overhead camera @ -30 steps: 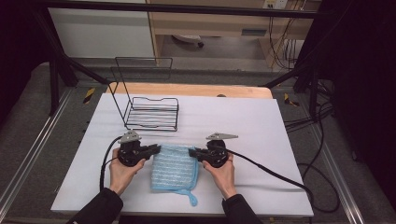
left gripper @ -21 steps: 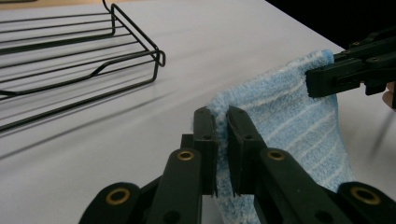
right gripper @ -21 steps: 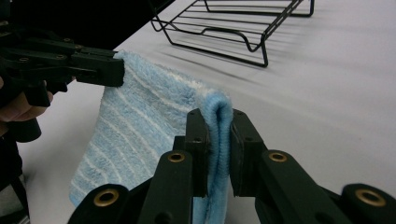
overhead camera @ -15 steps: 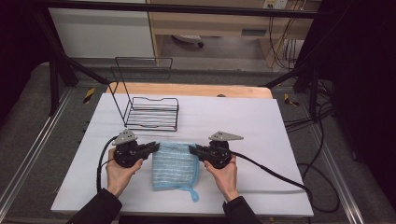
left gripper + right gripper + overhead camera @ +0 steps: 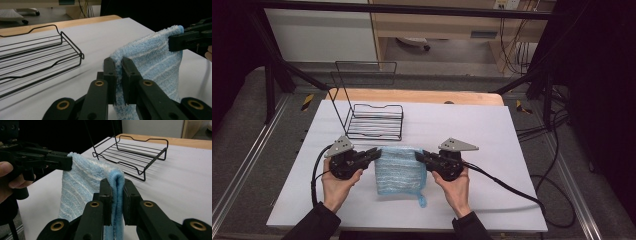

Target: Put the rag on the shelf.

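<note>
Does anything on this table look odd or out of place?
Nothing stands out. The blue towel hangs between the left tongs and right tongs, each clamping a top corner, and the wire rack sits upright behind.

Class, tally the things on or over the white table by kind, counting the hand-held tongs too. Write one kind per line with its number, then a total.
Blue towel: 1
Black wire rack: 1
Tongs: 2, the left tongs and the right tongs, each shut on a top corner of the towel
Total: 4
</note>
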Demonstrator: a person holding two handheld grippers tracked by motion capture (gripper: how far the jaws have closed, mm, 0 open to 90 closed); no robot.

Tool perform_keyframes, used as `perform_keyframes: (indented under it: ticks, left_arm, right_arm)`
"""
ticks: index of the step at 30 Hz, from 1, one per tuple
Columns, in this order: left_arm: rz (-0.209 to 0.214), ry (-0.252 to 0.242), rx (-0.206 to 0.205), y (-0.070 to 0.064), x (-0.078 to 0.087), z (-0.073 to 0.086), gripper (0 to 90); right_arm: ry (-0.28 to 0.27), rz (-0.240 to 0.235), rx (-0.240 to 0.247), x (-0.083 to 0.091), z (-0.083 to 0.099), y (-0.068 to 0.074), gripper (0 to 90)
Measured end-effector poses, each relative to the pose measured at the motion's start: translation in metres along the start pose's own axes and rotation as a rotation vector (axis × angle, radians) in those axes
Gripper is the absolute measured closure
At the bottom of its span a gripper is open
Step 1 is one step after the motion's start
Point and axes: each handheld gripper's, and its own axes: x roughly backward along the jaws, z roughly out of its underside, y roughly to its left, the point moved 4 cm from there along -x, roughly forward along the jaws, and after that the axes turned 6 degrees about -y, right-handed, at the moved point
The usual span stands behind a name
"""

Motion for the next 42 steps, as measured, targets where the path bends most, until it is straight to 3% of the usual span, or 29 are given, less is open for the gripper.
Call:
perform_keyframes:
  ticks: [5,13,42]
  left_arm:
    - [-0.006,-0.021,-0.018,-0.004,0.003,-0.005,82.8]
    - [-0.015,-0.049,-0.015,-0.002,0.009,-0.012,82.8]
    - [-0.076,-0.179,-0.035,0.010,0.038,-0.049,82.9]
  right_arm:
    - [-0.020,0.005,0.022,0.004,-0.006,0.004,80.6]
    - [-0.043,0.001,0.053,0.005,-0.015,0.011,80.6]
    - [-0.168,-0.001,0.163,-0.010,-0.059,0.042,80.7]
